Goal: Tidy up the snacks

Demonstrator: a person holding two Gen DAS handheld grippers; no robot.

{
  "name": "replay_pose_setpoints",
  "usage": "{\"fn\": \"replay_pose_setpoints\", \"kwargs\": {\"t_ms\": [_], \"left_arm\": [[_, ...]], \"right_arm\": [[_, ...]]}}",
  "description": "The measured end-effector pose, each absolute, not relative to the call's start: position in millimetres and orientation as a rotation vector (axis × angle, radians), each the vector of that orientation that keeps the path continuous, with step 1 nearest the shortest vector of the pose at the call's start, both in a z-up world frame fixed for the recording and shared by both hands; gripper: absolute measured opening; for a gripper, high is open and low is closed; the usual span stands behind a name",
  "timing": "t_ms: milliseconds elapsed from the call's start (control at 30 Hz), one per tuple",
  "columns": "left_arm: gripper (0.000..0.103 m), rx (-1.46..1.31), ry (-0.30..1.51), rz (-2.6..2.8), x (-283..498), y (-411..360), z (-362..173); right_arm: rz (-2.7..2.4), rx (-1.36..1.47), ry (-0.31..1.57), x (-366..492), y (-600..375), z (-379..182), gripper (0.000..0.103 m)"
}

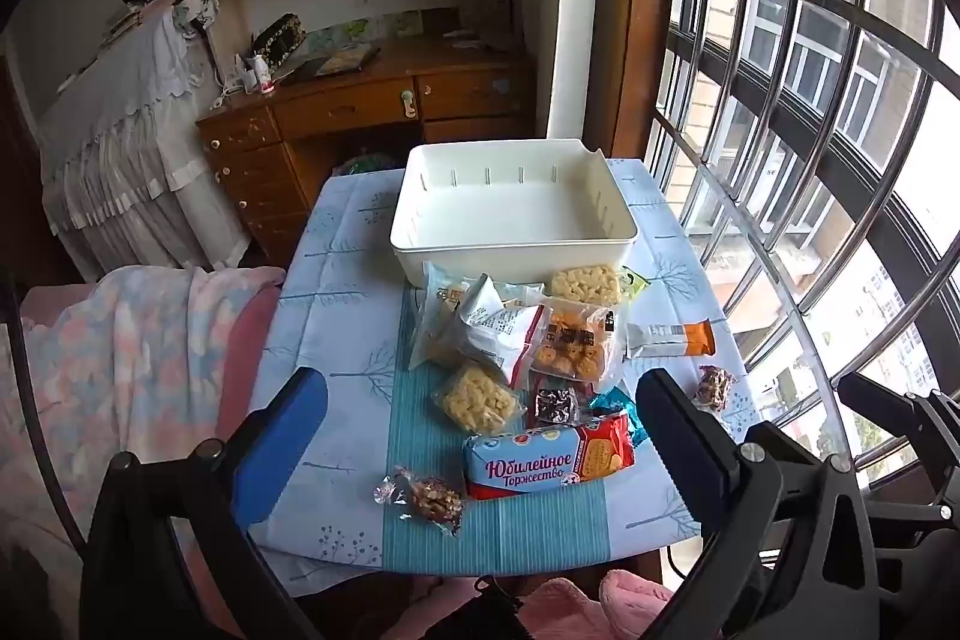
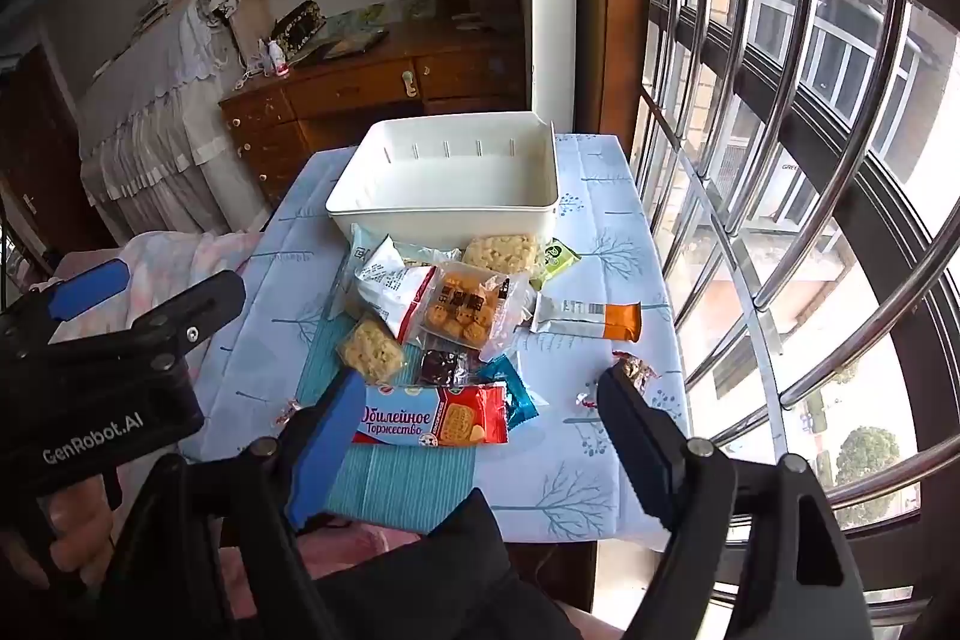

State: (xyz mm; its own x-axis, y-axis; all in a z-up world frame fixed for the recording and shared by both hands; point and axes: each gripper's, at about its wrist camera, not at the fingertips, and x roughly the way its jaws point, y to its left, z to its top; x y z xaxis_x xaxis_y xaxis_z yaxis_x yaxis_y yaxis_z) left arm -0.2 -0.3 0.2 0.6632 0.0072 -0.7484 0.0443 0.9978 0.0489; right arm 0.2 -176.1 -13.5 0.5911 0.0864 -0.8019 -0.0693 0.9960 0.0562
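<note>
Snacks sit in a loose pile on the desk (image 1: 336,244), just in front of the empty white bin (image 1: 516,214). Biscuit pack (image 1: 549,460) nearest: looks light, fairly stiff, slick foil, so pinch across the short sides, gently, since the contents probably crumble. Puffed-rice blocks (image 1: 477,398) likely fragile; take them by the wrapper edges. Small nut candy (image 1: 429,499): grab the twisted end. Left tool (image 1: 480,436) gapes wide, nothing in it; right tool (image 2: 474,421) fairly wide, also empty.

Matt white plastic bin (image 1: 513,244), glossy snack wrappers (image 1: 549,457), printed cloth tablecloth (image 1: 336,292).
</note>
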Motion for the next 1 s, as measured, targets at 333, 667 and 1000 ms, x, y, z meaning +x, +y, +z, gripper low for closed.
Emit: {"fn": "replay_pose_setpoints", "kwargs": {"t_ms": [333, 667, 1000], "left_arm": [[0.102, 0.054, 0.851, -0.034, 3.4, -1.5, 2.7], [0.102, 0.049, 0.851, -0.035, 4.0, -3.9, 1.8], [0.102, 0.045, 0.852, -0.039, 3.9, -1.2, 1.3]], "right_arm": [[0.078, 0.011, 0.932, 2.3, -177.9, -16.2, 0.08], [0.078, 0.009, 0.938, 3.2, -179.2, -16.9, 0.08], [0.078, 0.007, 0.939, 2.2, -178.9, -17.1, 0.08]]}}
